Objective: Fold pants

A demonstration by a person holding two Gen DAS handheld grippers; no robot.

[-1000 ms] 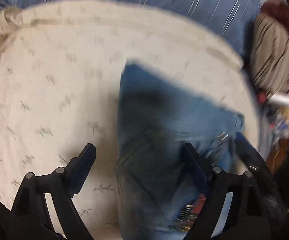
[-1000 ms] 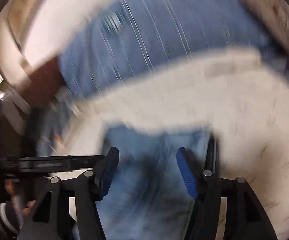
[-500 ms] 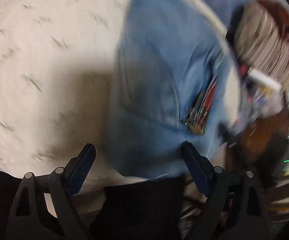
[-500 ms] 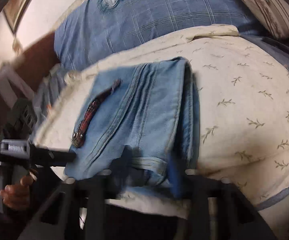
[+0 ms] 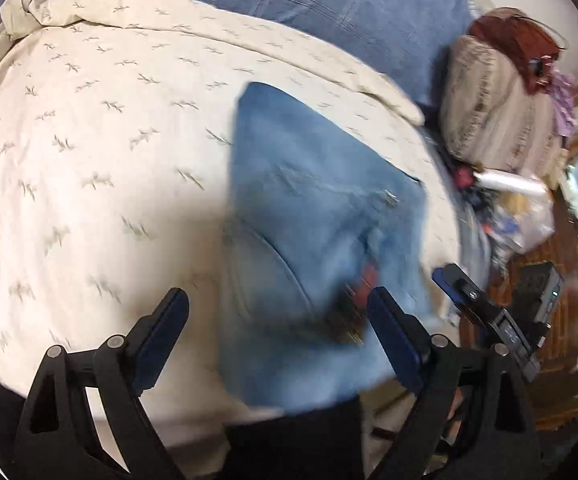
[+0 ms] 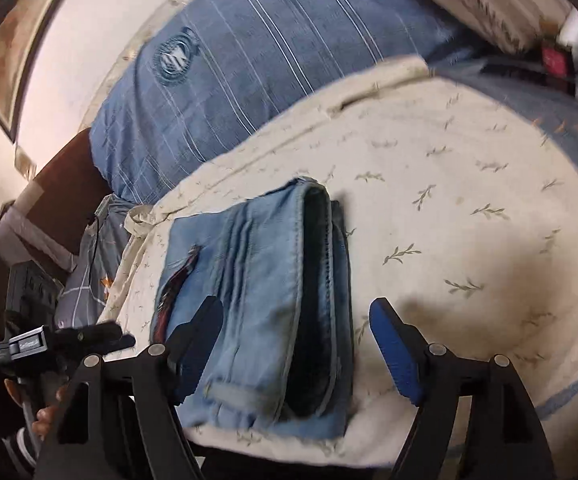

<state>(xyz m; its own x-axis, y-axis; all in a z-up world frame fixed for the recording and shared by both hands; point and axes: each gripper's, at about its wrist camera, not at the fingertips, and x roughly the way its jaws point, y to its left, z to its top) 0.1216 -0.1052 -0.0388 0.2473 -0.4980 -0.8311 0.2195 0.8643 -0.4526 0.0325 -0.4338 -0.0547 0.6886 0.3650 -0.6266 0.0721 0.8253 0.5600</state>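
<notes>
— Cream leaf-print bedspread [image 6: 469, 208] covers most of the view, blue pillow [image 6: 257, 56] behind. Where are the pants?

— Folded jeans [image 6: 257, 288] lie near its front edge. Left gripper [image 5: 277, 328] gapes wide, empty; right gripper [image 6: 297, 340] is opening, pads off the denim.

The room is lit warm and fairly bright from overhead, washing the cream bedspread [image 5: 101, 168] almost white in its middle. A soft brownish shadow pools on the bedspread near the right gripper [image 6: 295, 344], and the folded jeans [image 6: 273, 312] throw a thin dark edge to their right. In the left wrist view the jeans smear with motion blur, worst at their near end; the right wrist view is sharper. Both fisheye views bow the bed into a dome, darken to black at the corners and blur toward the rim.
</notes>
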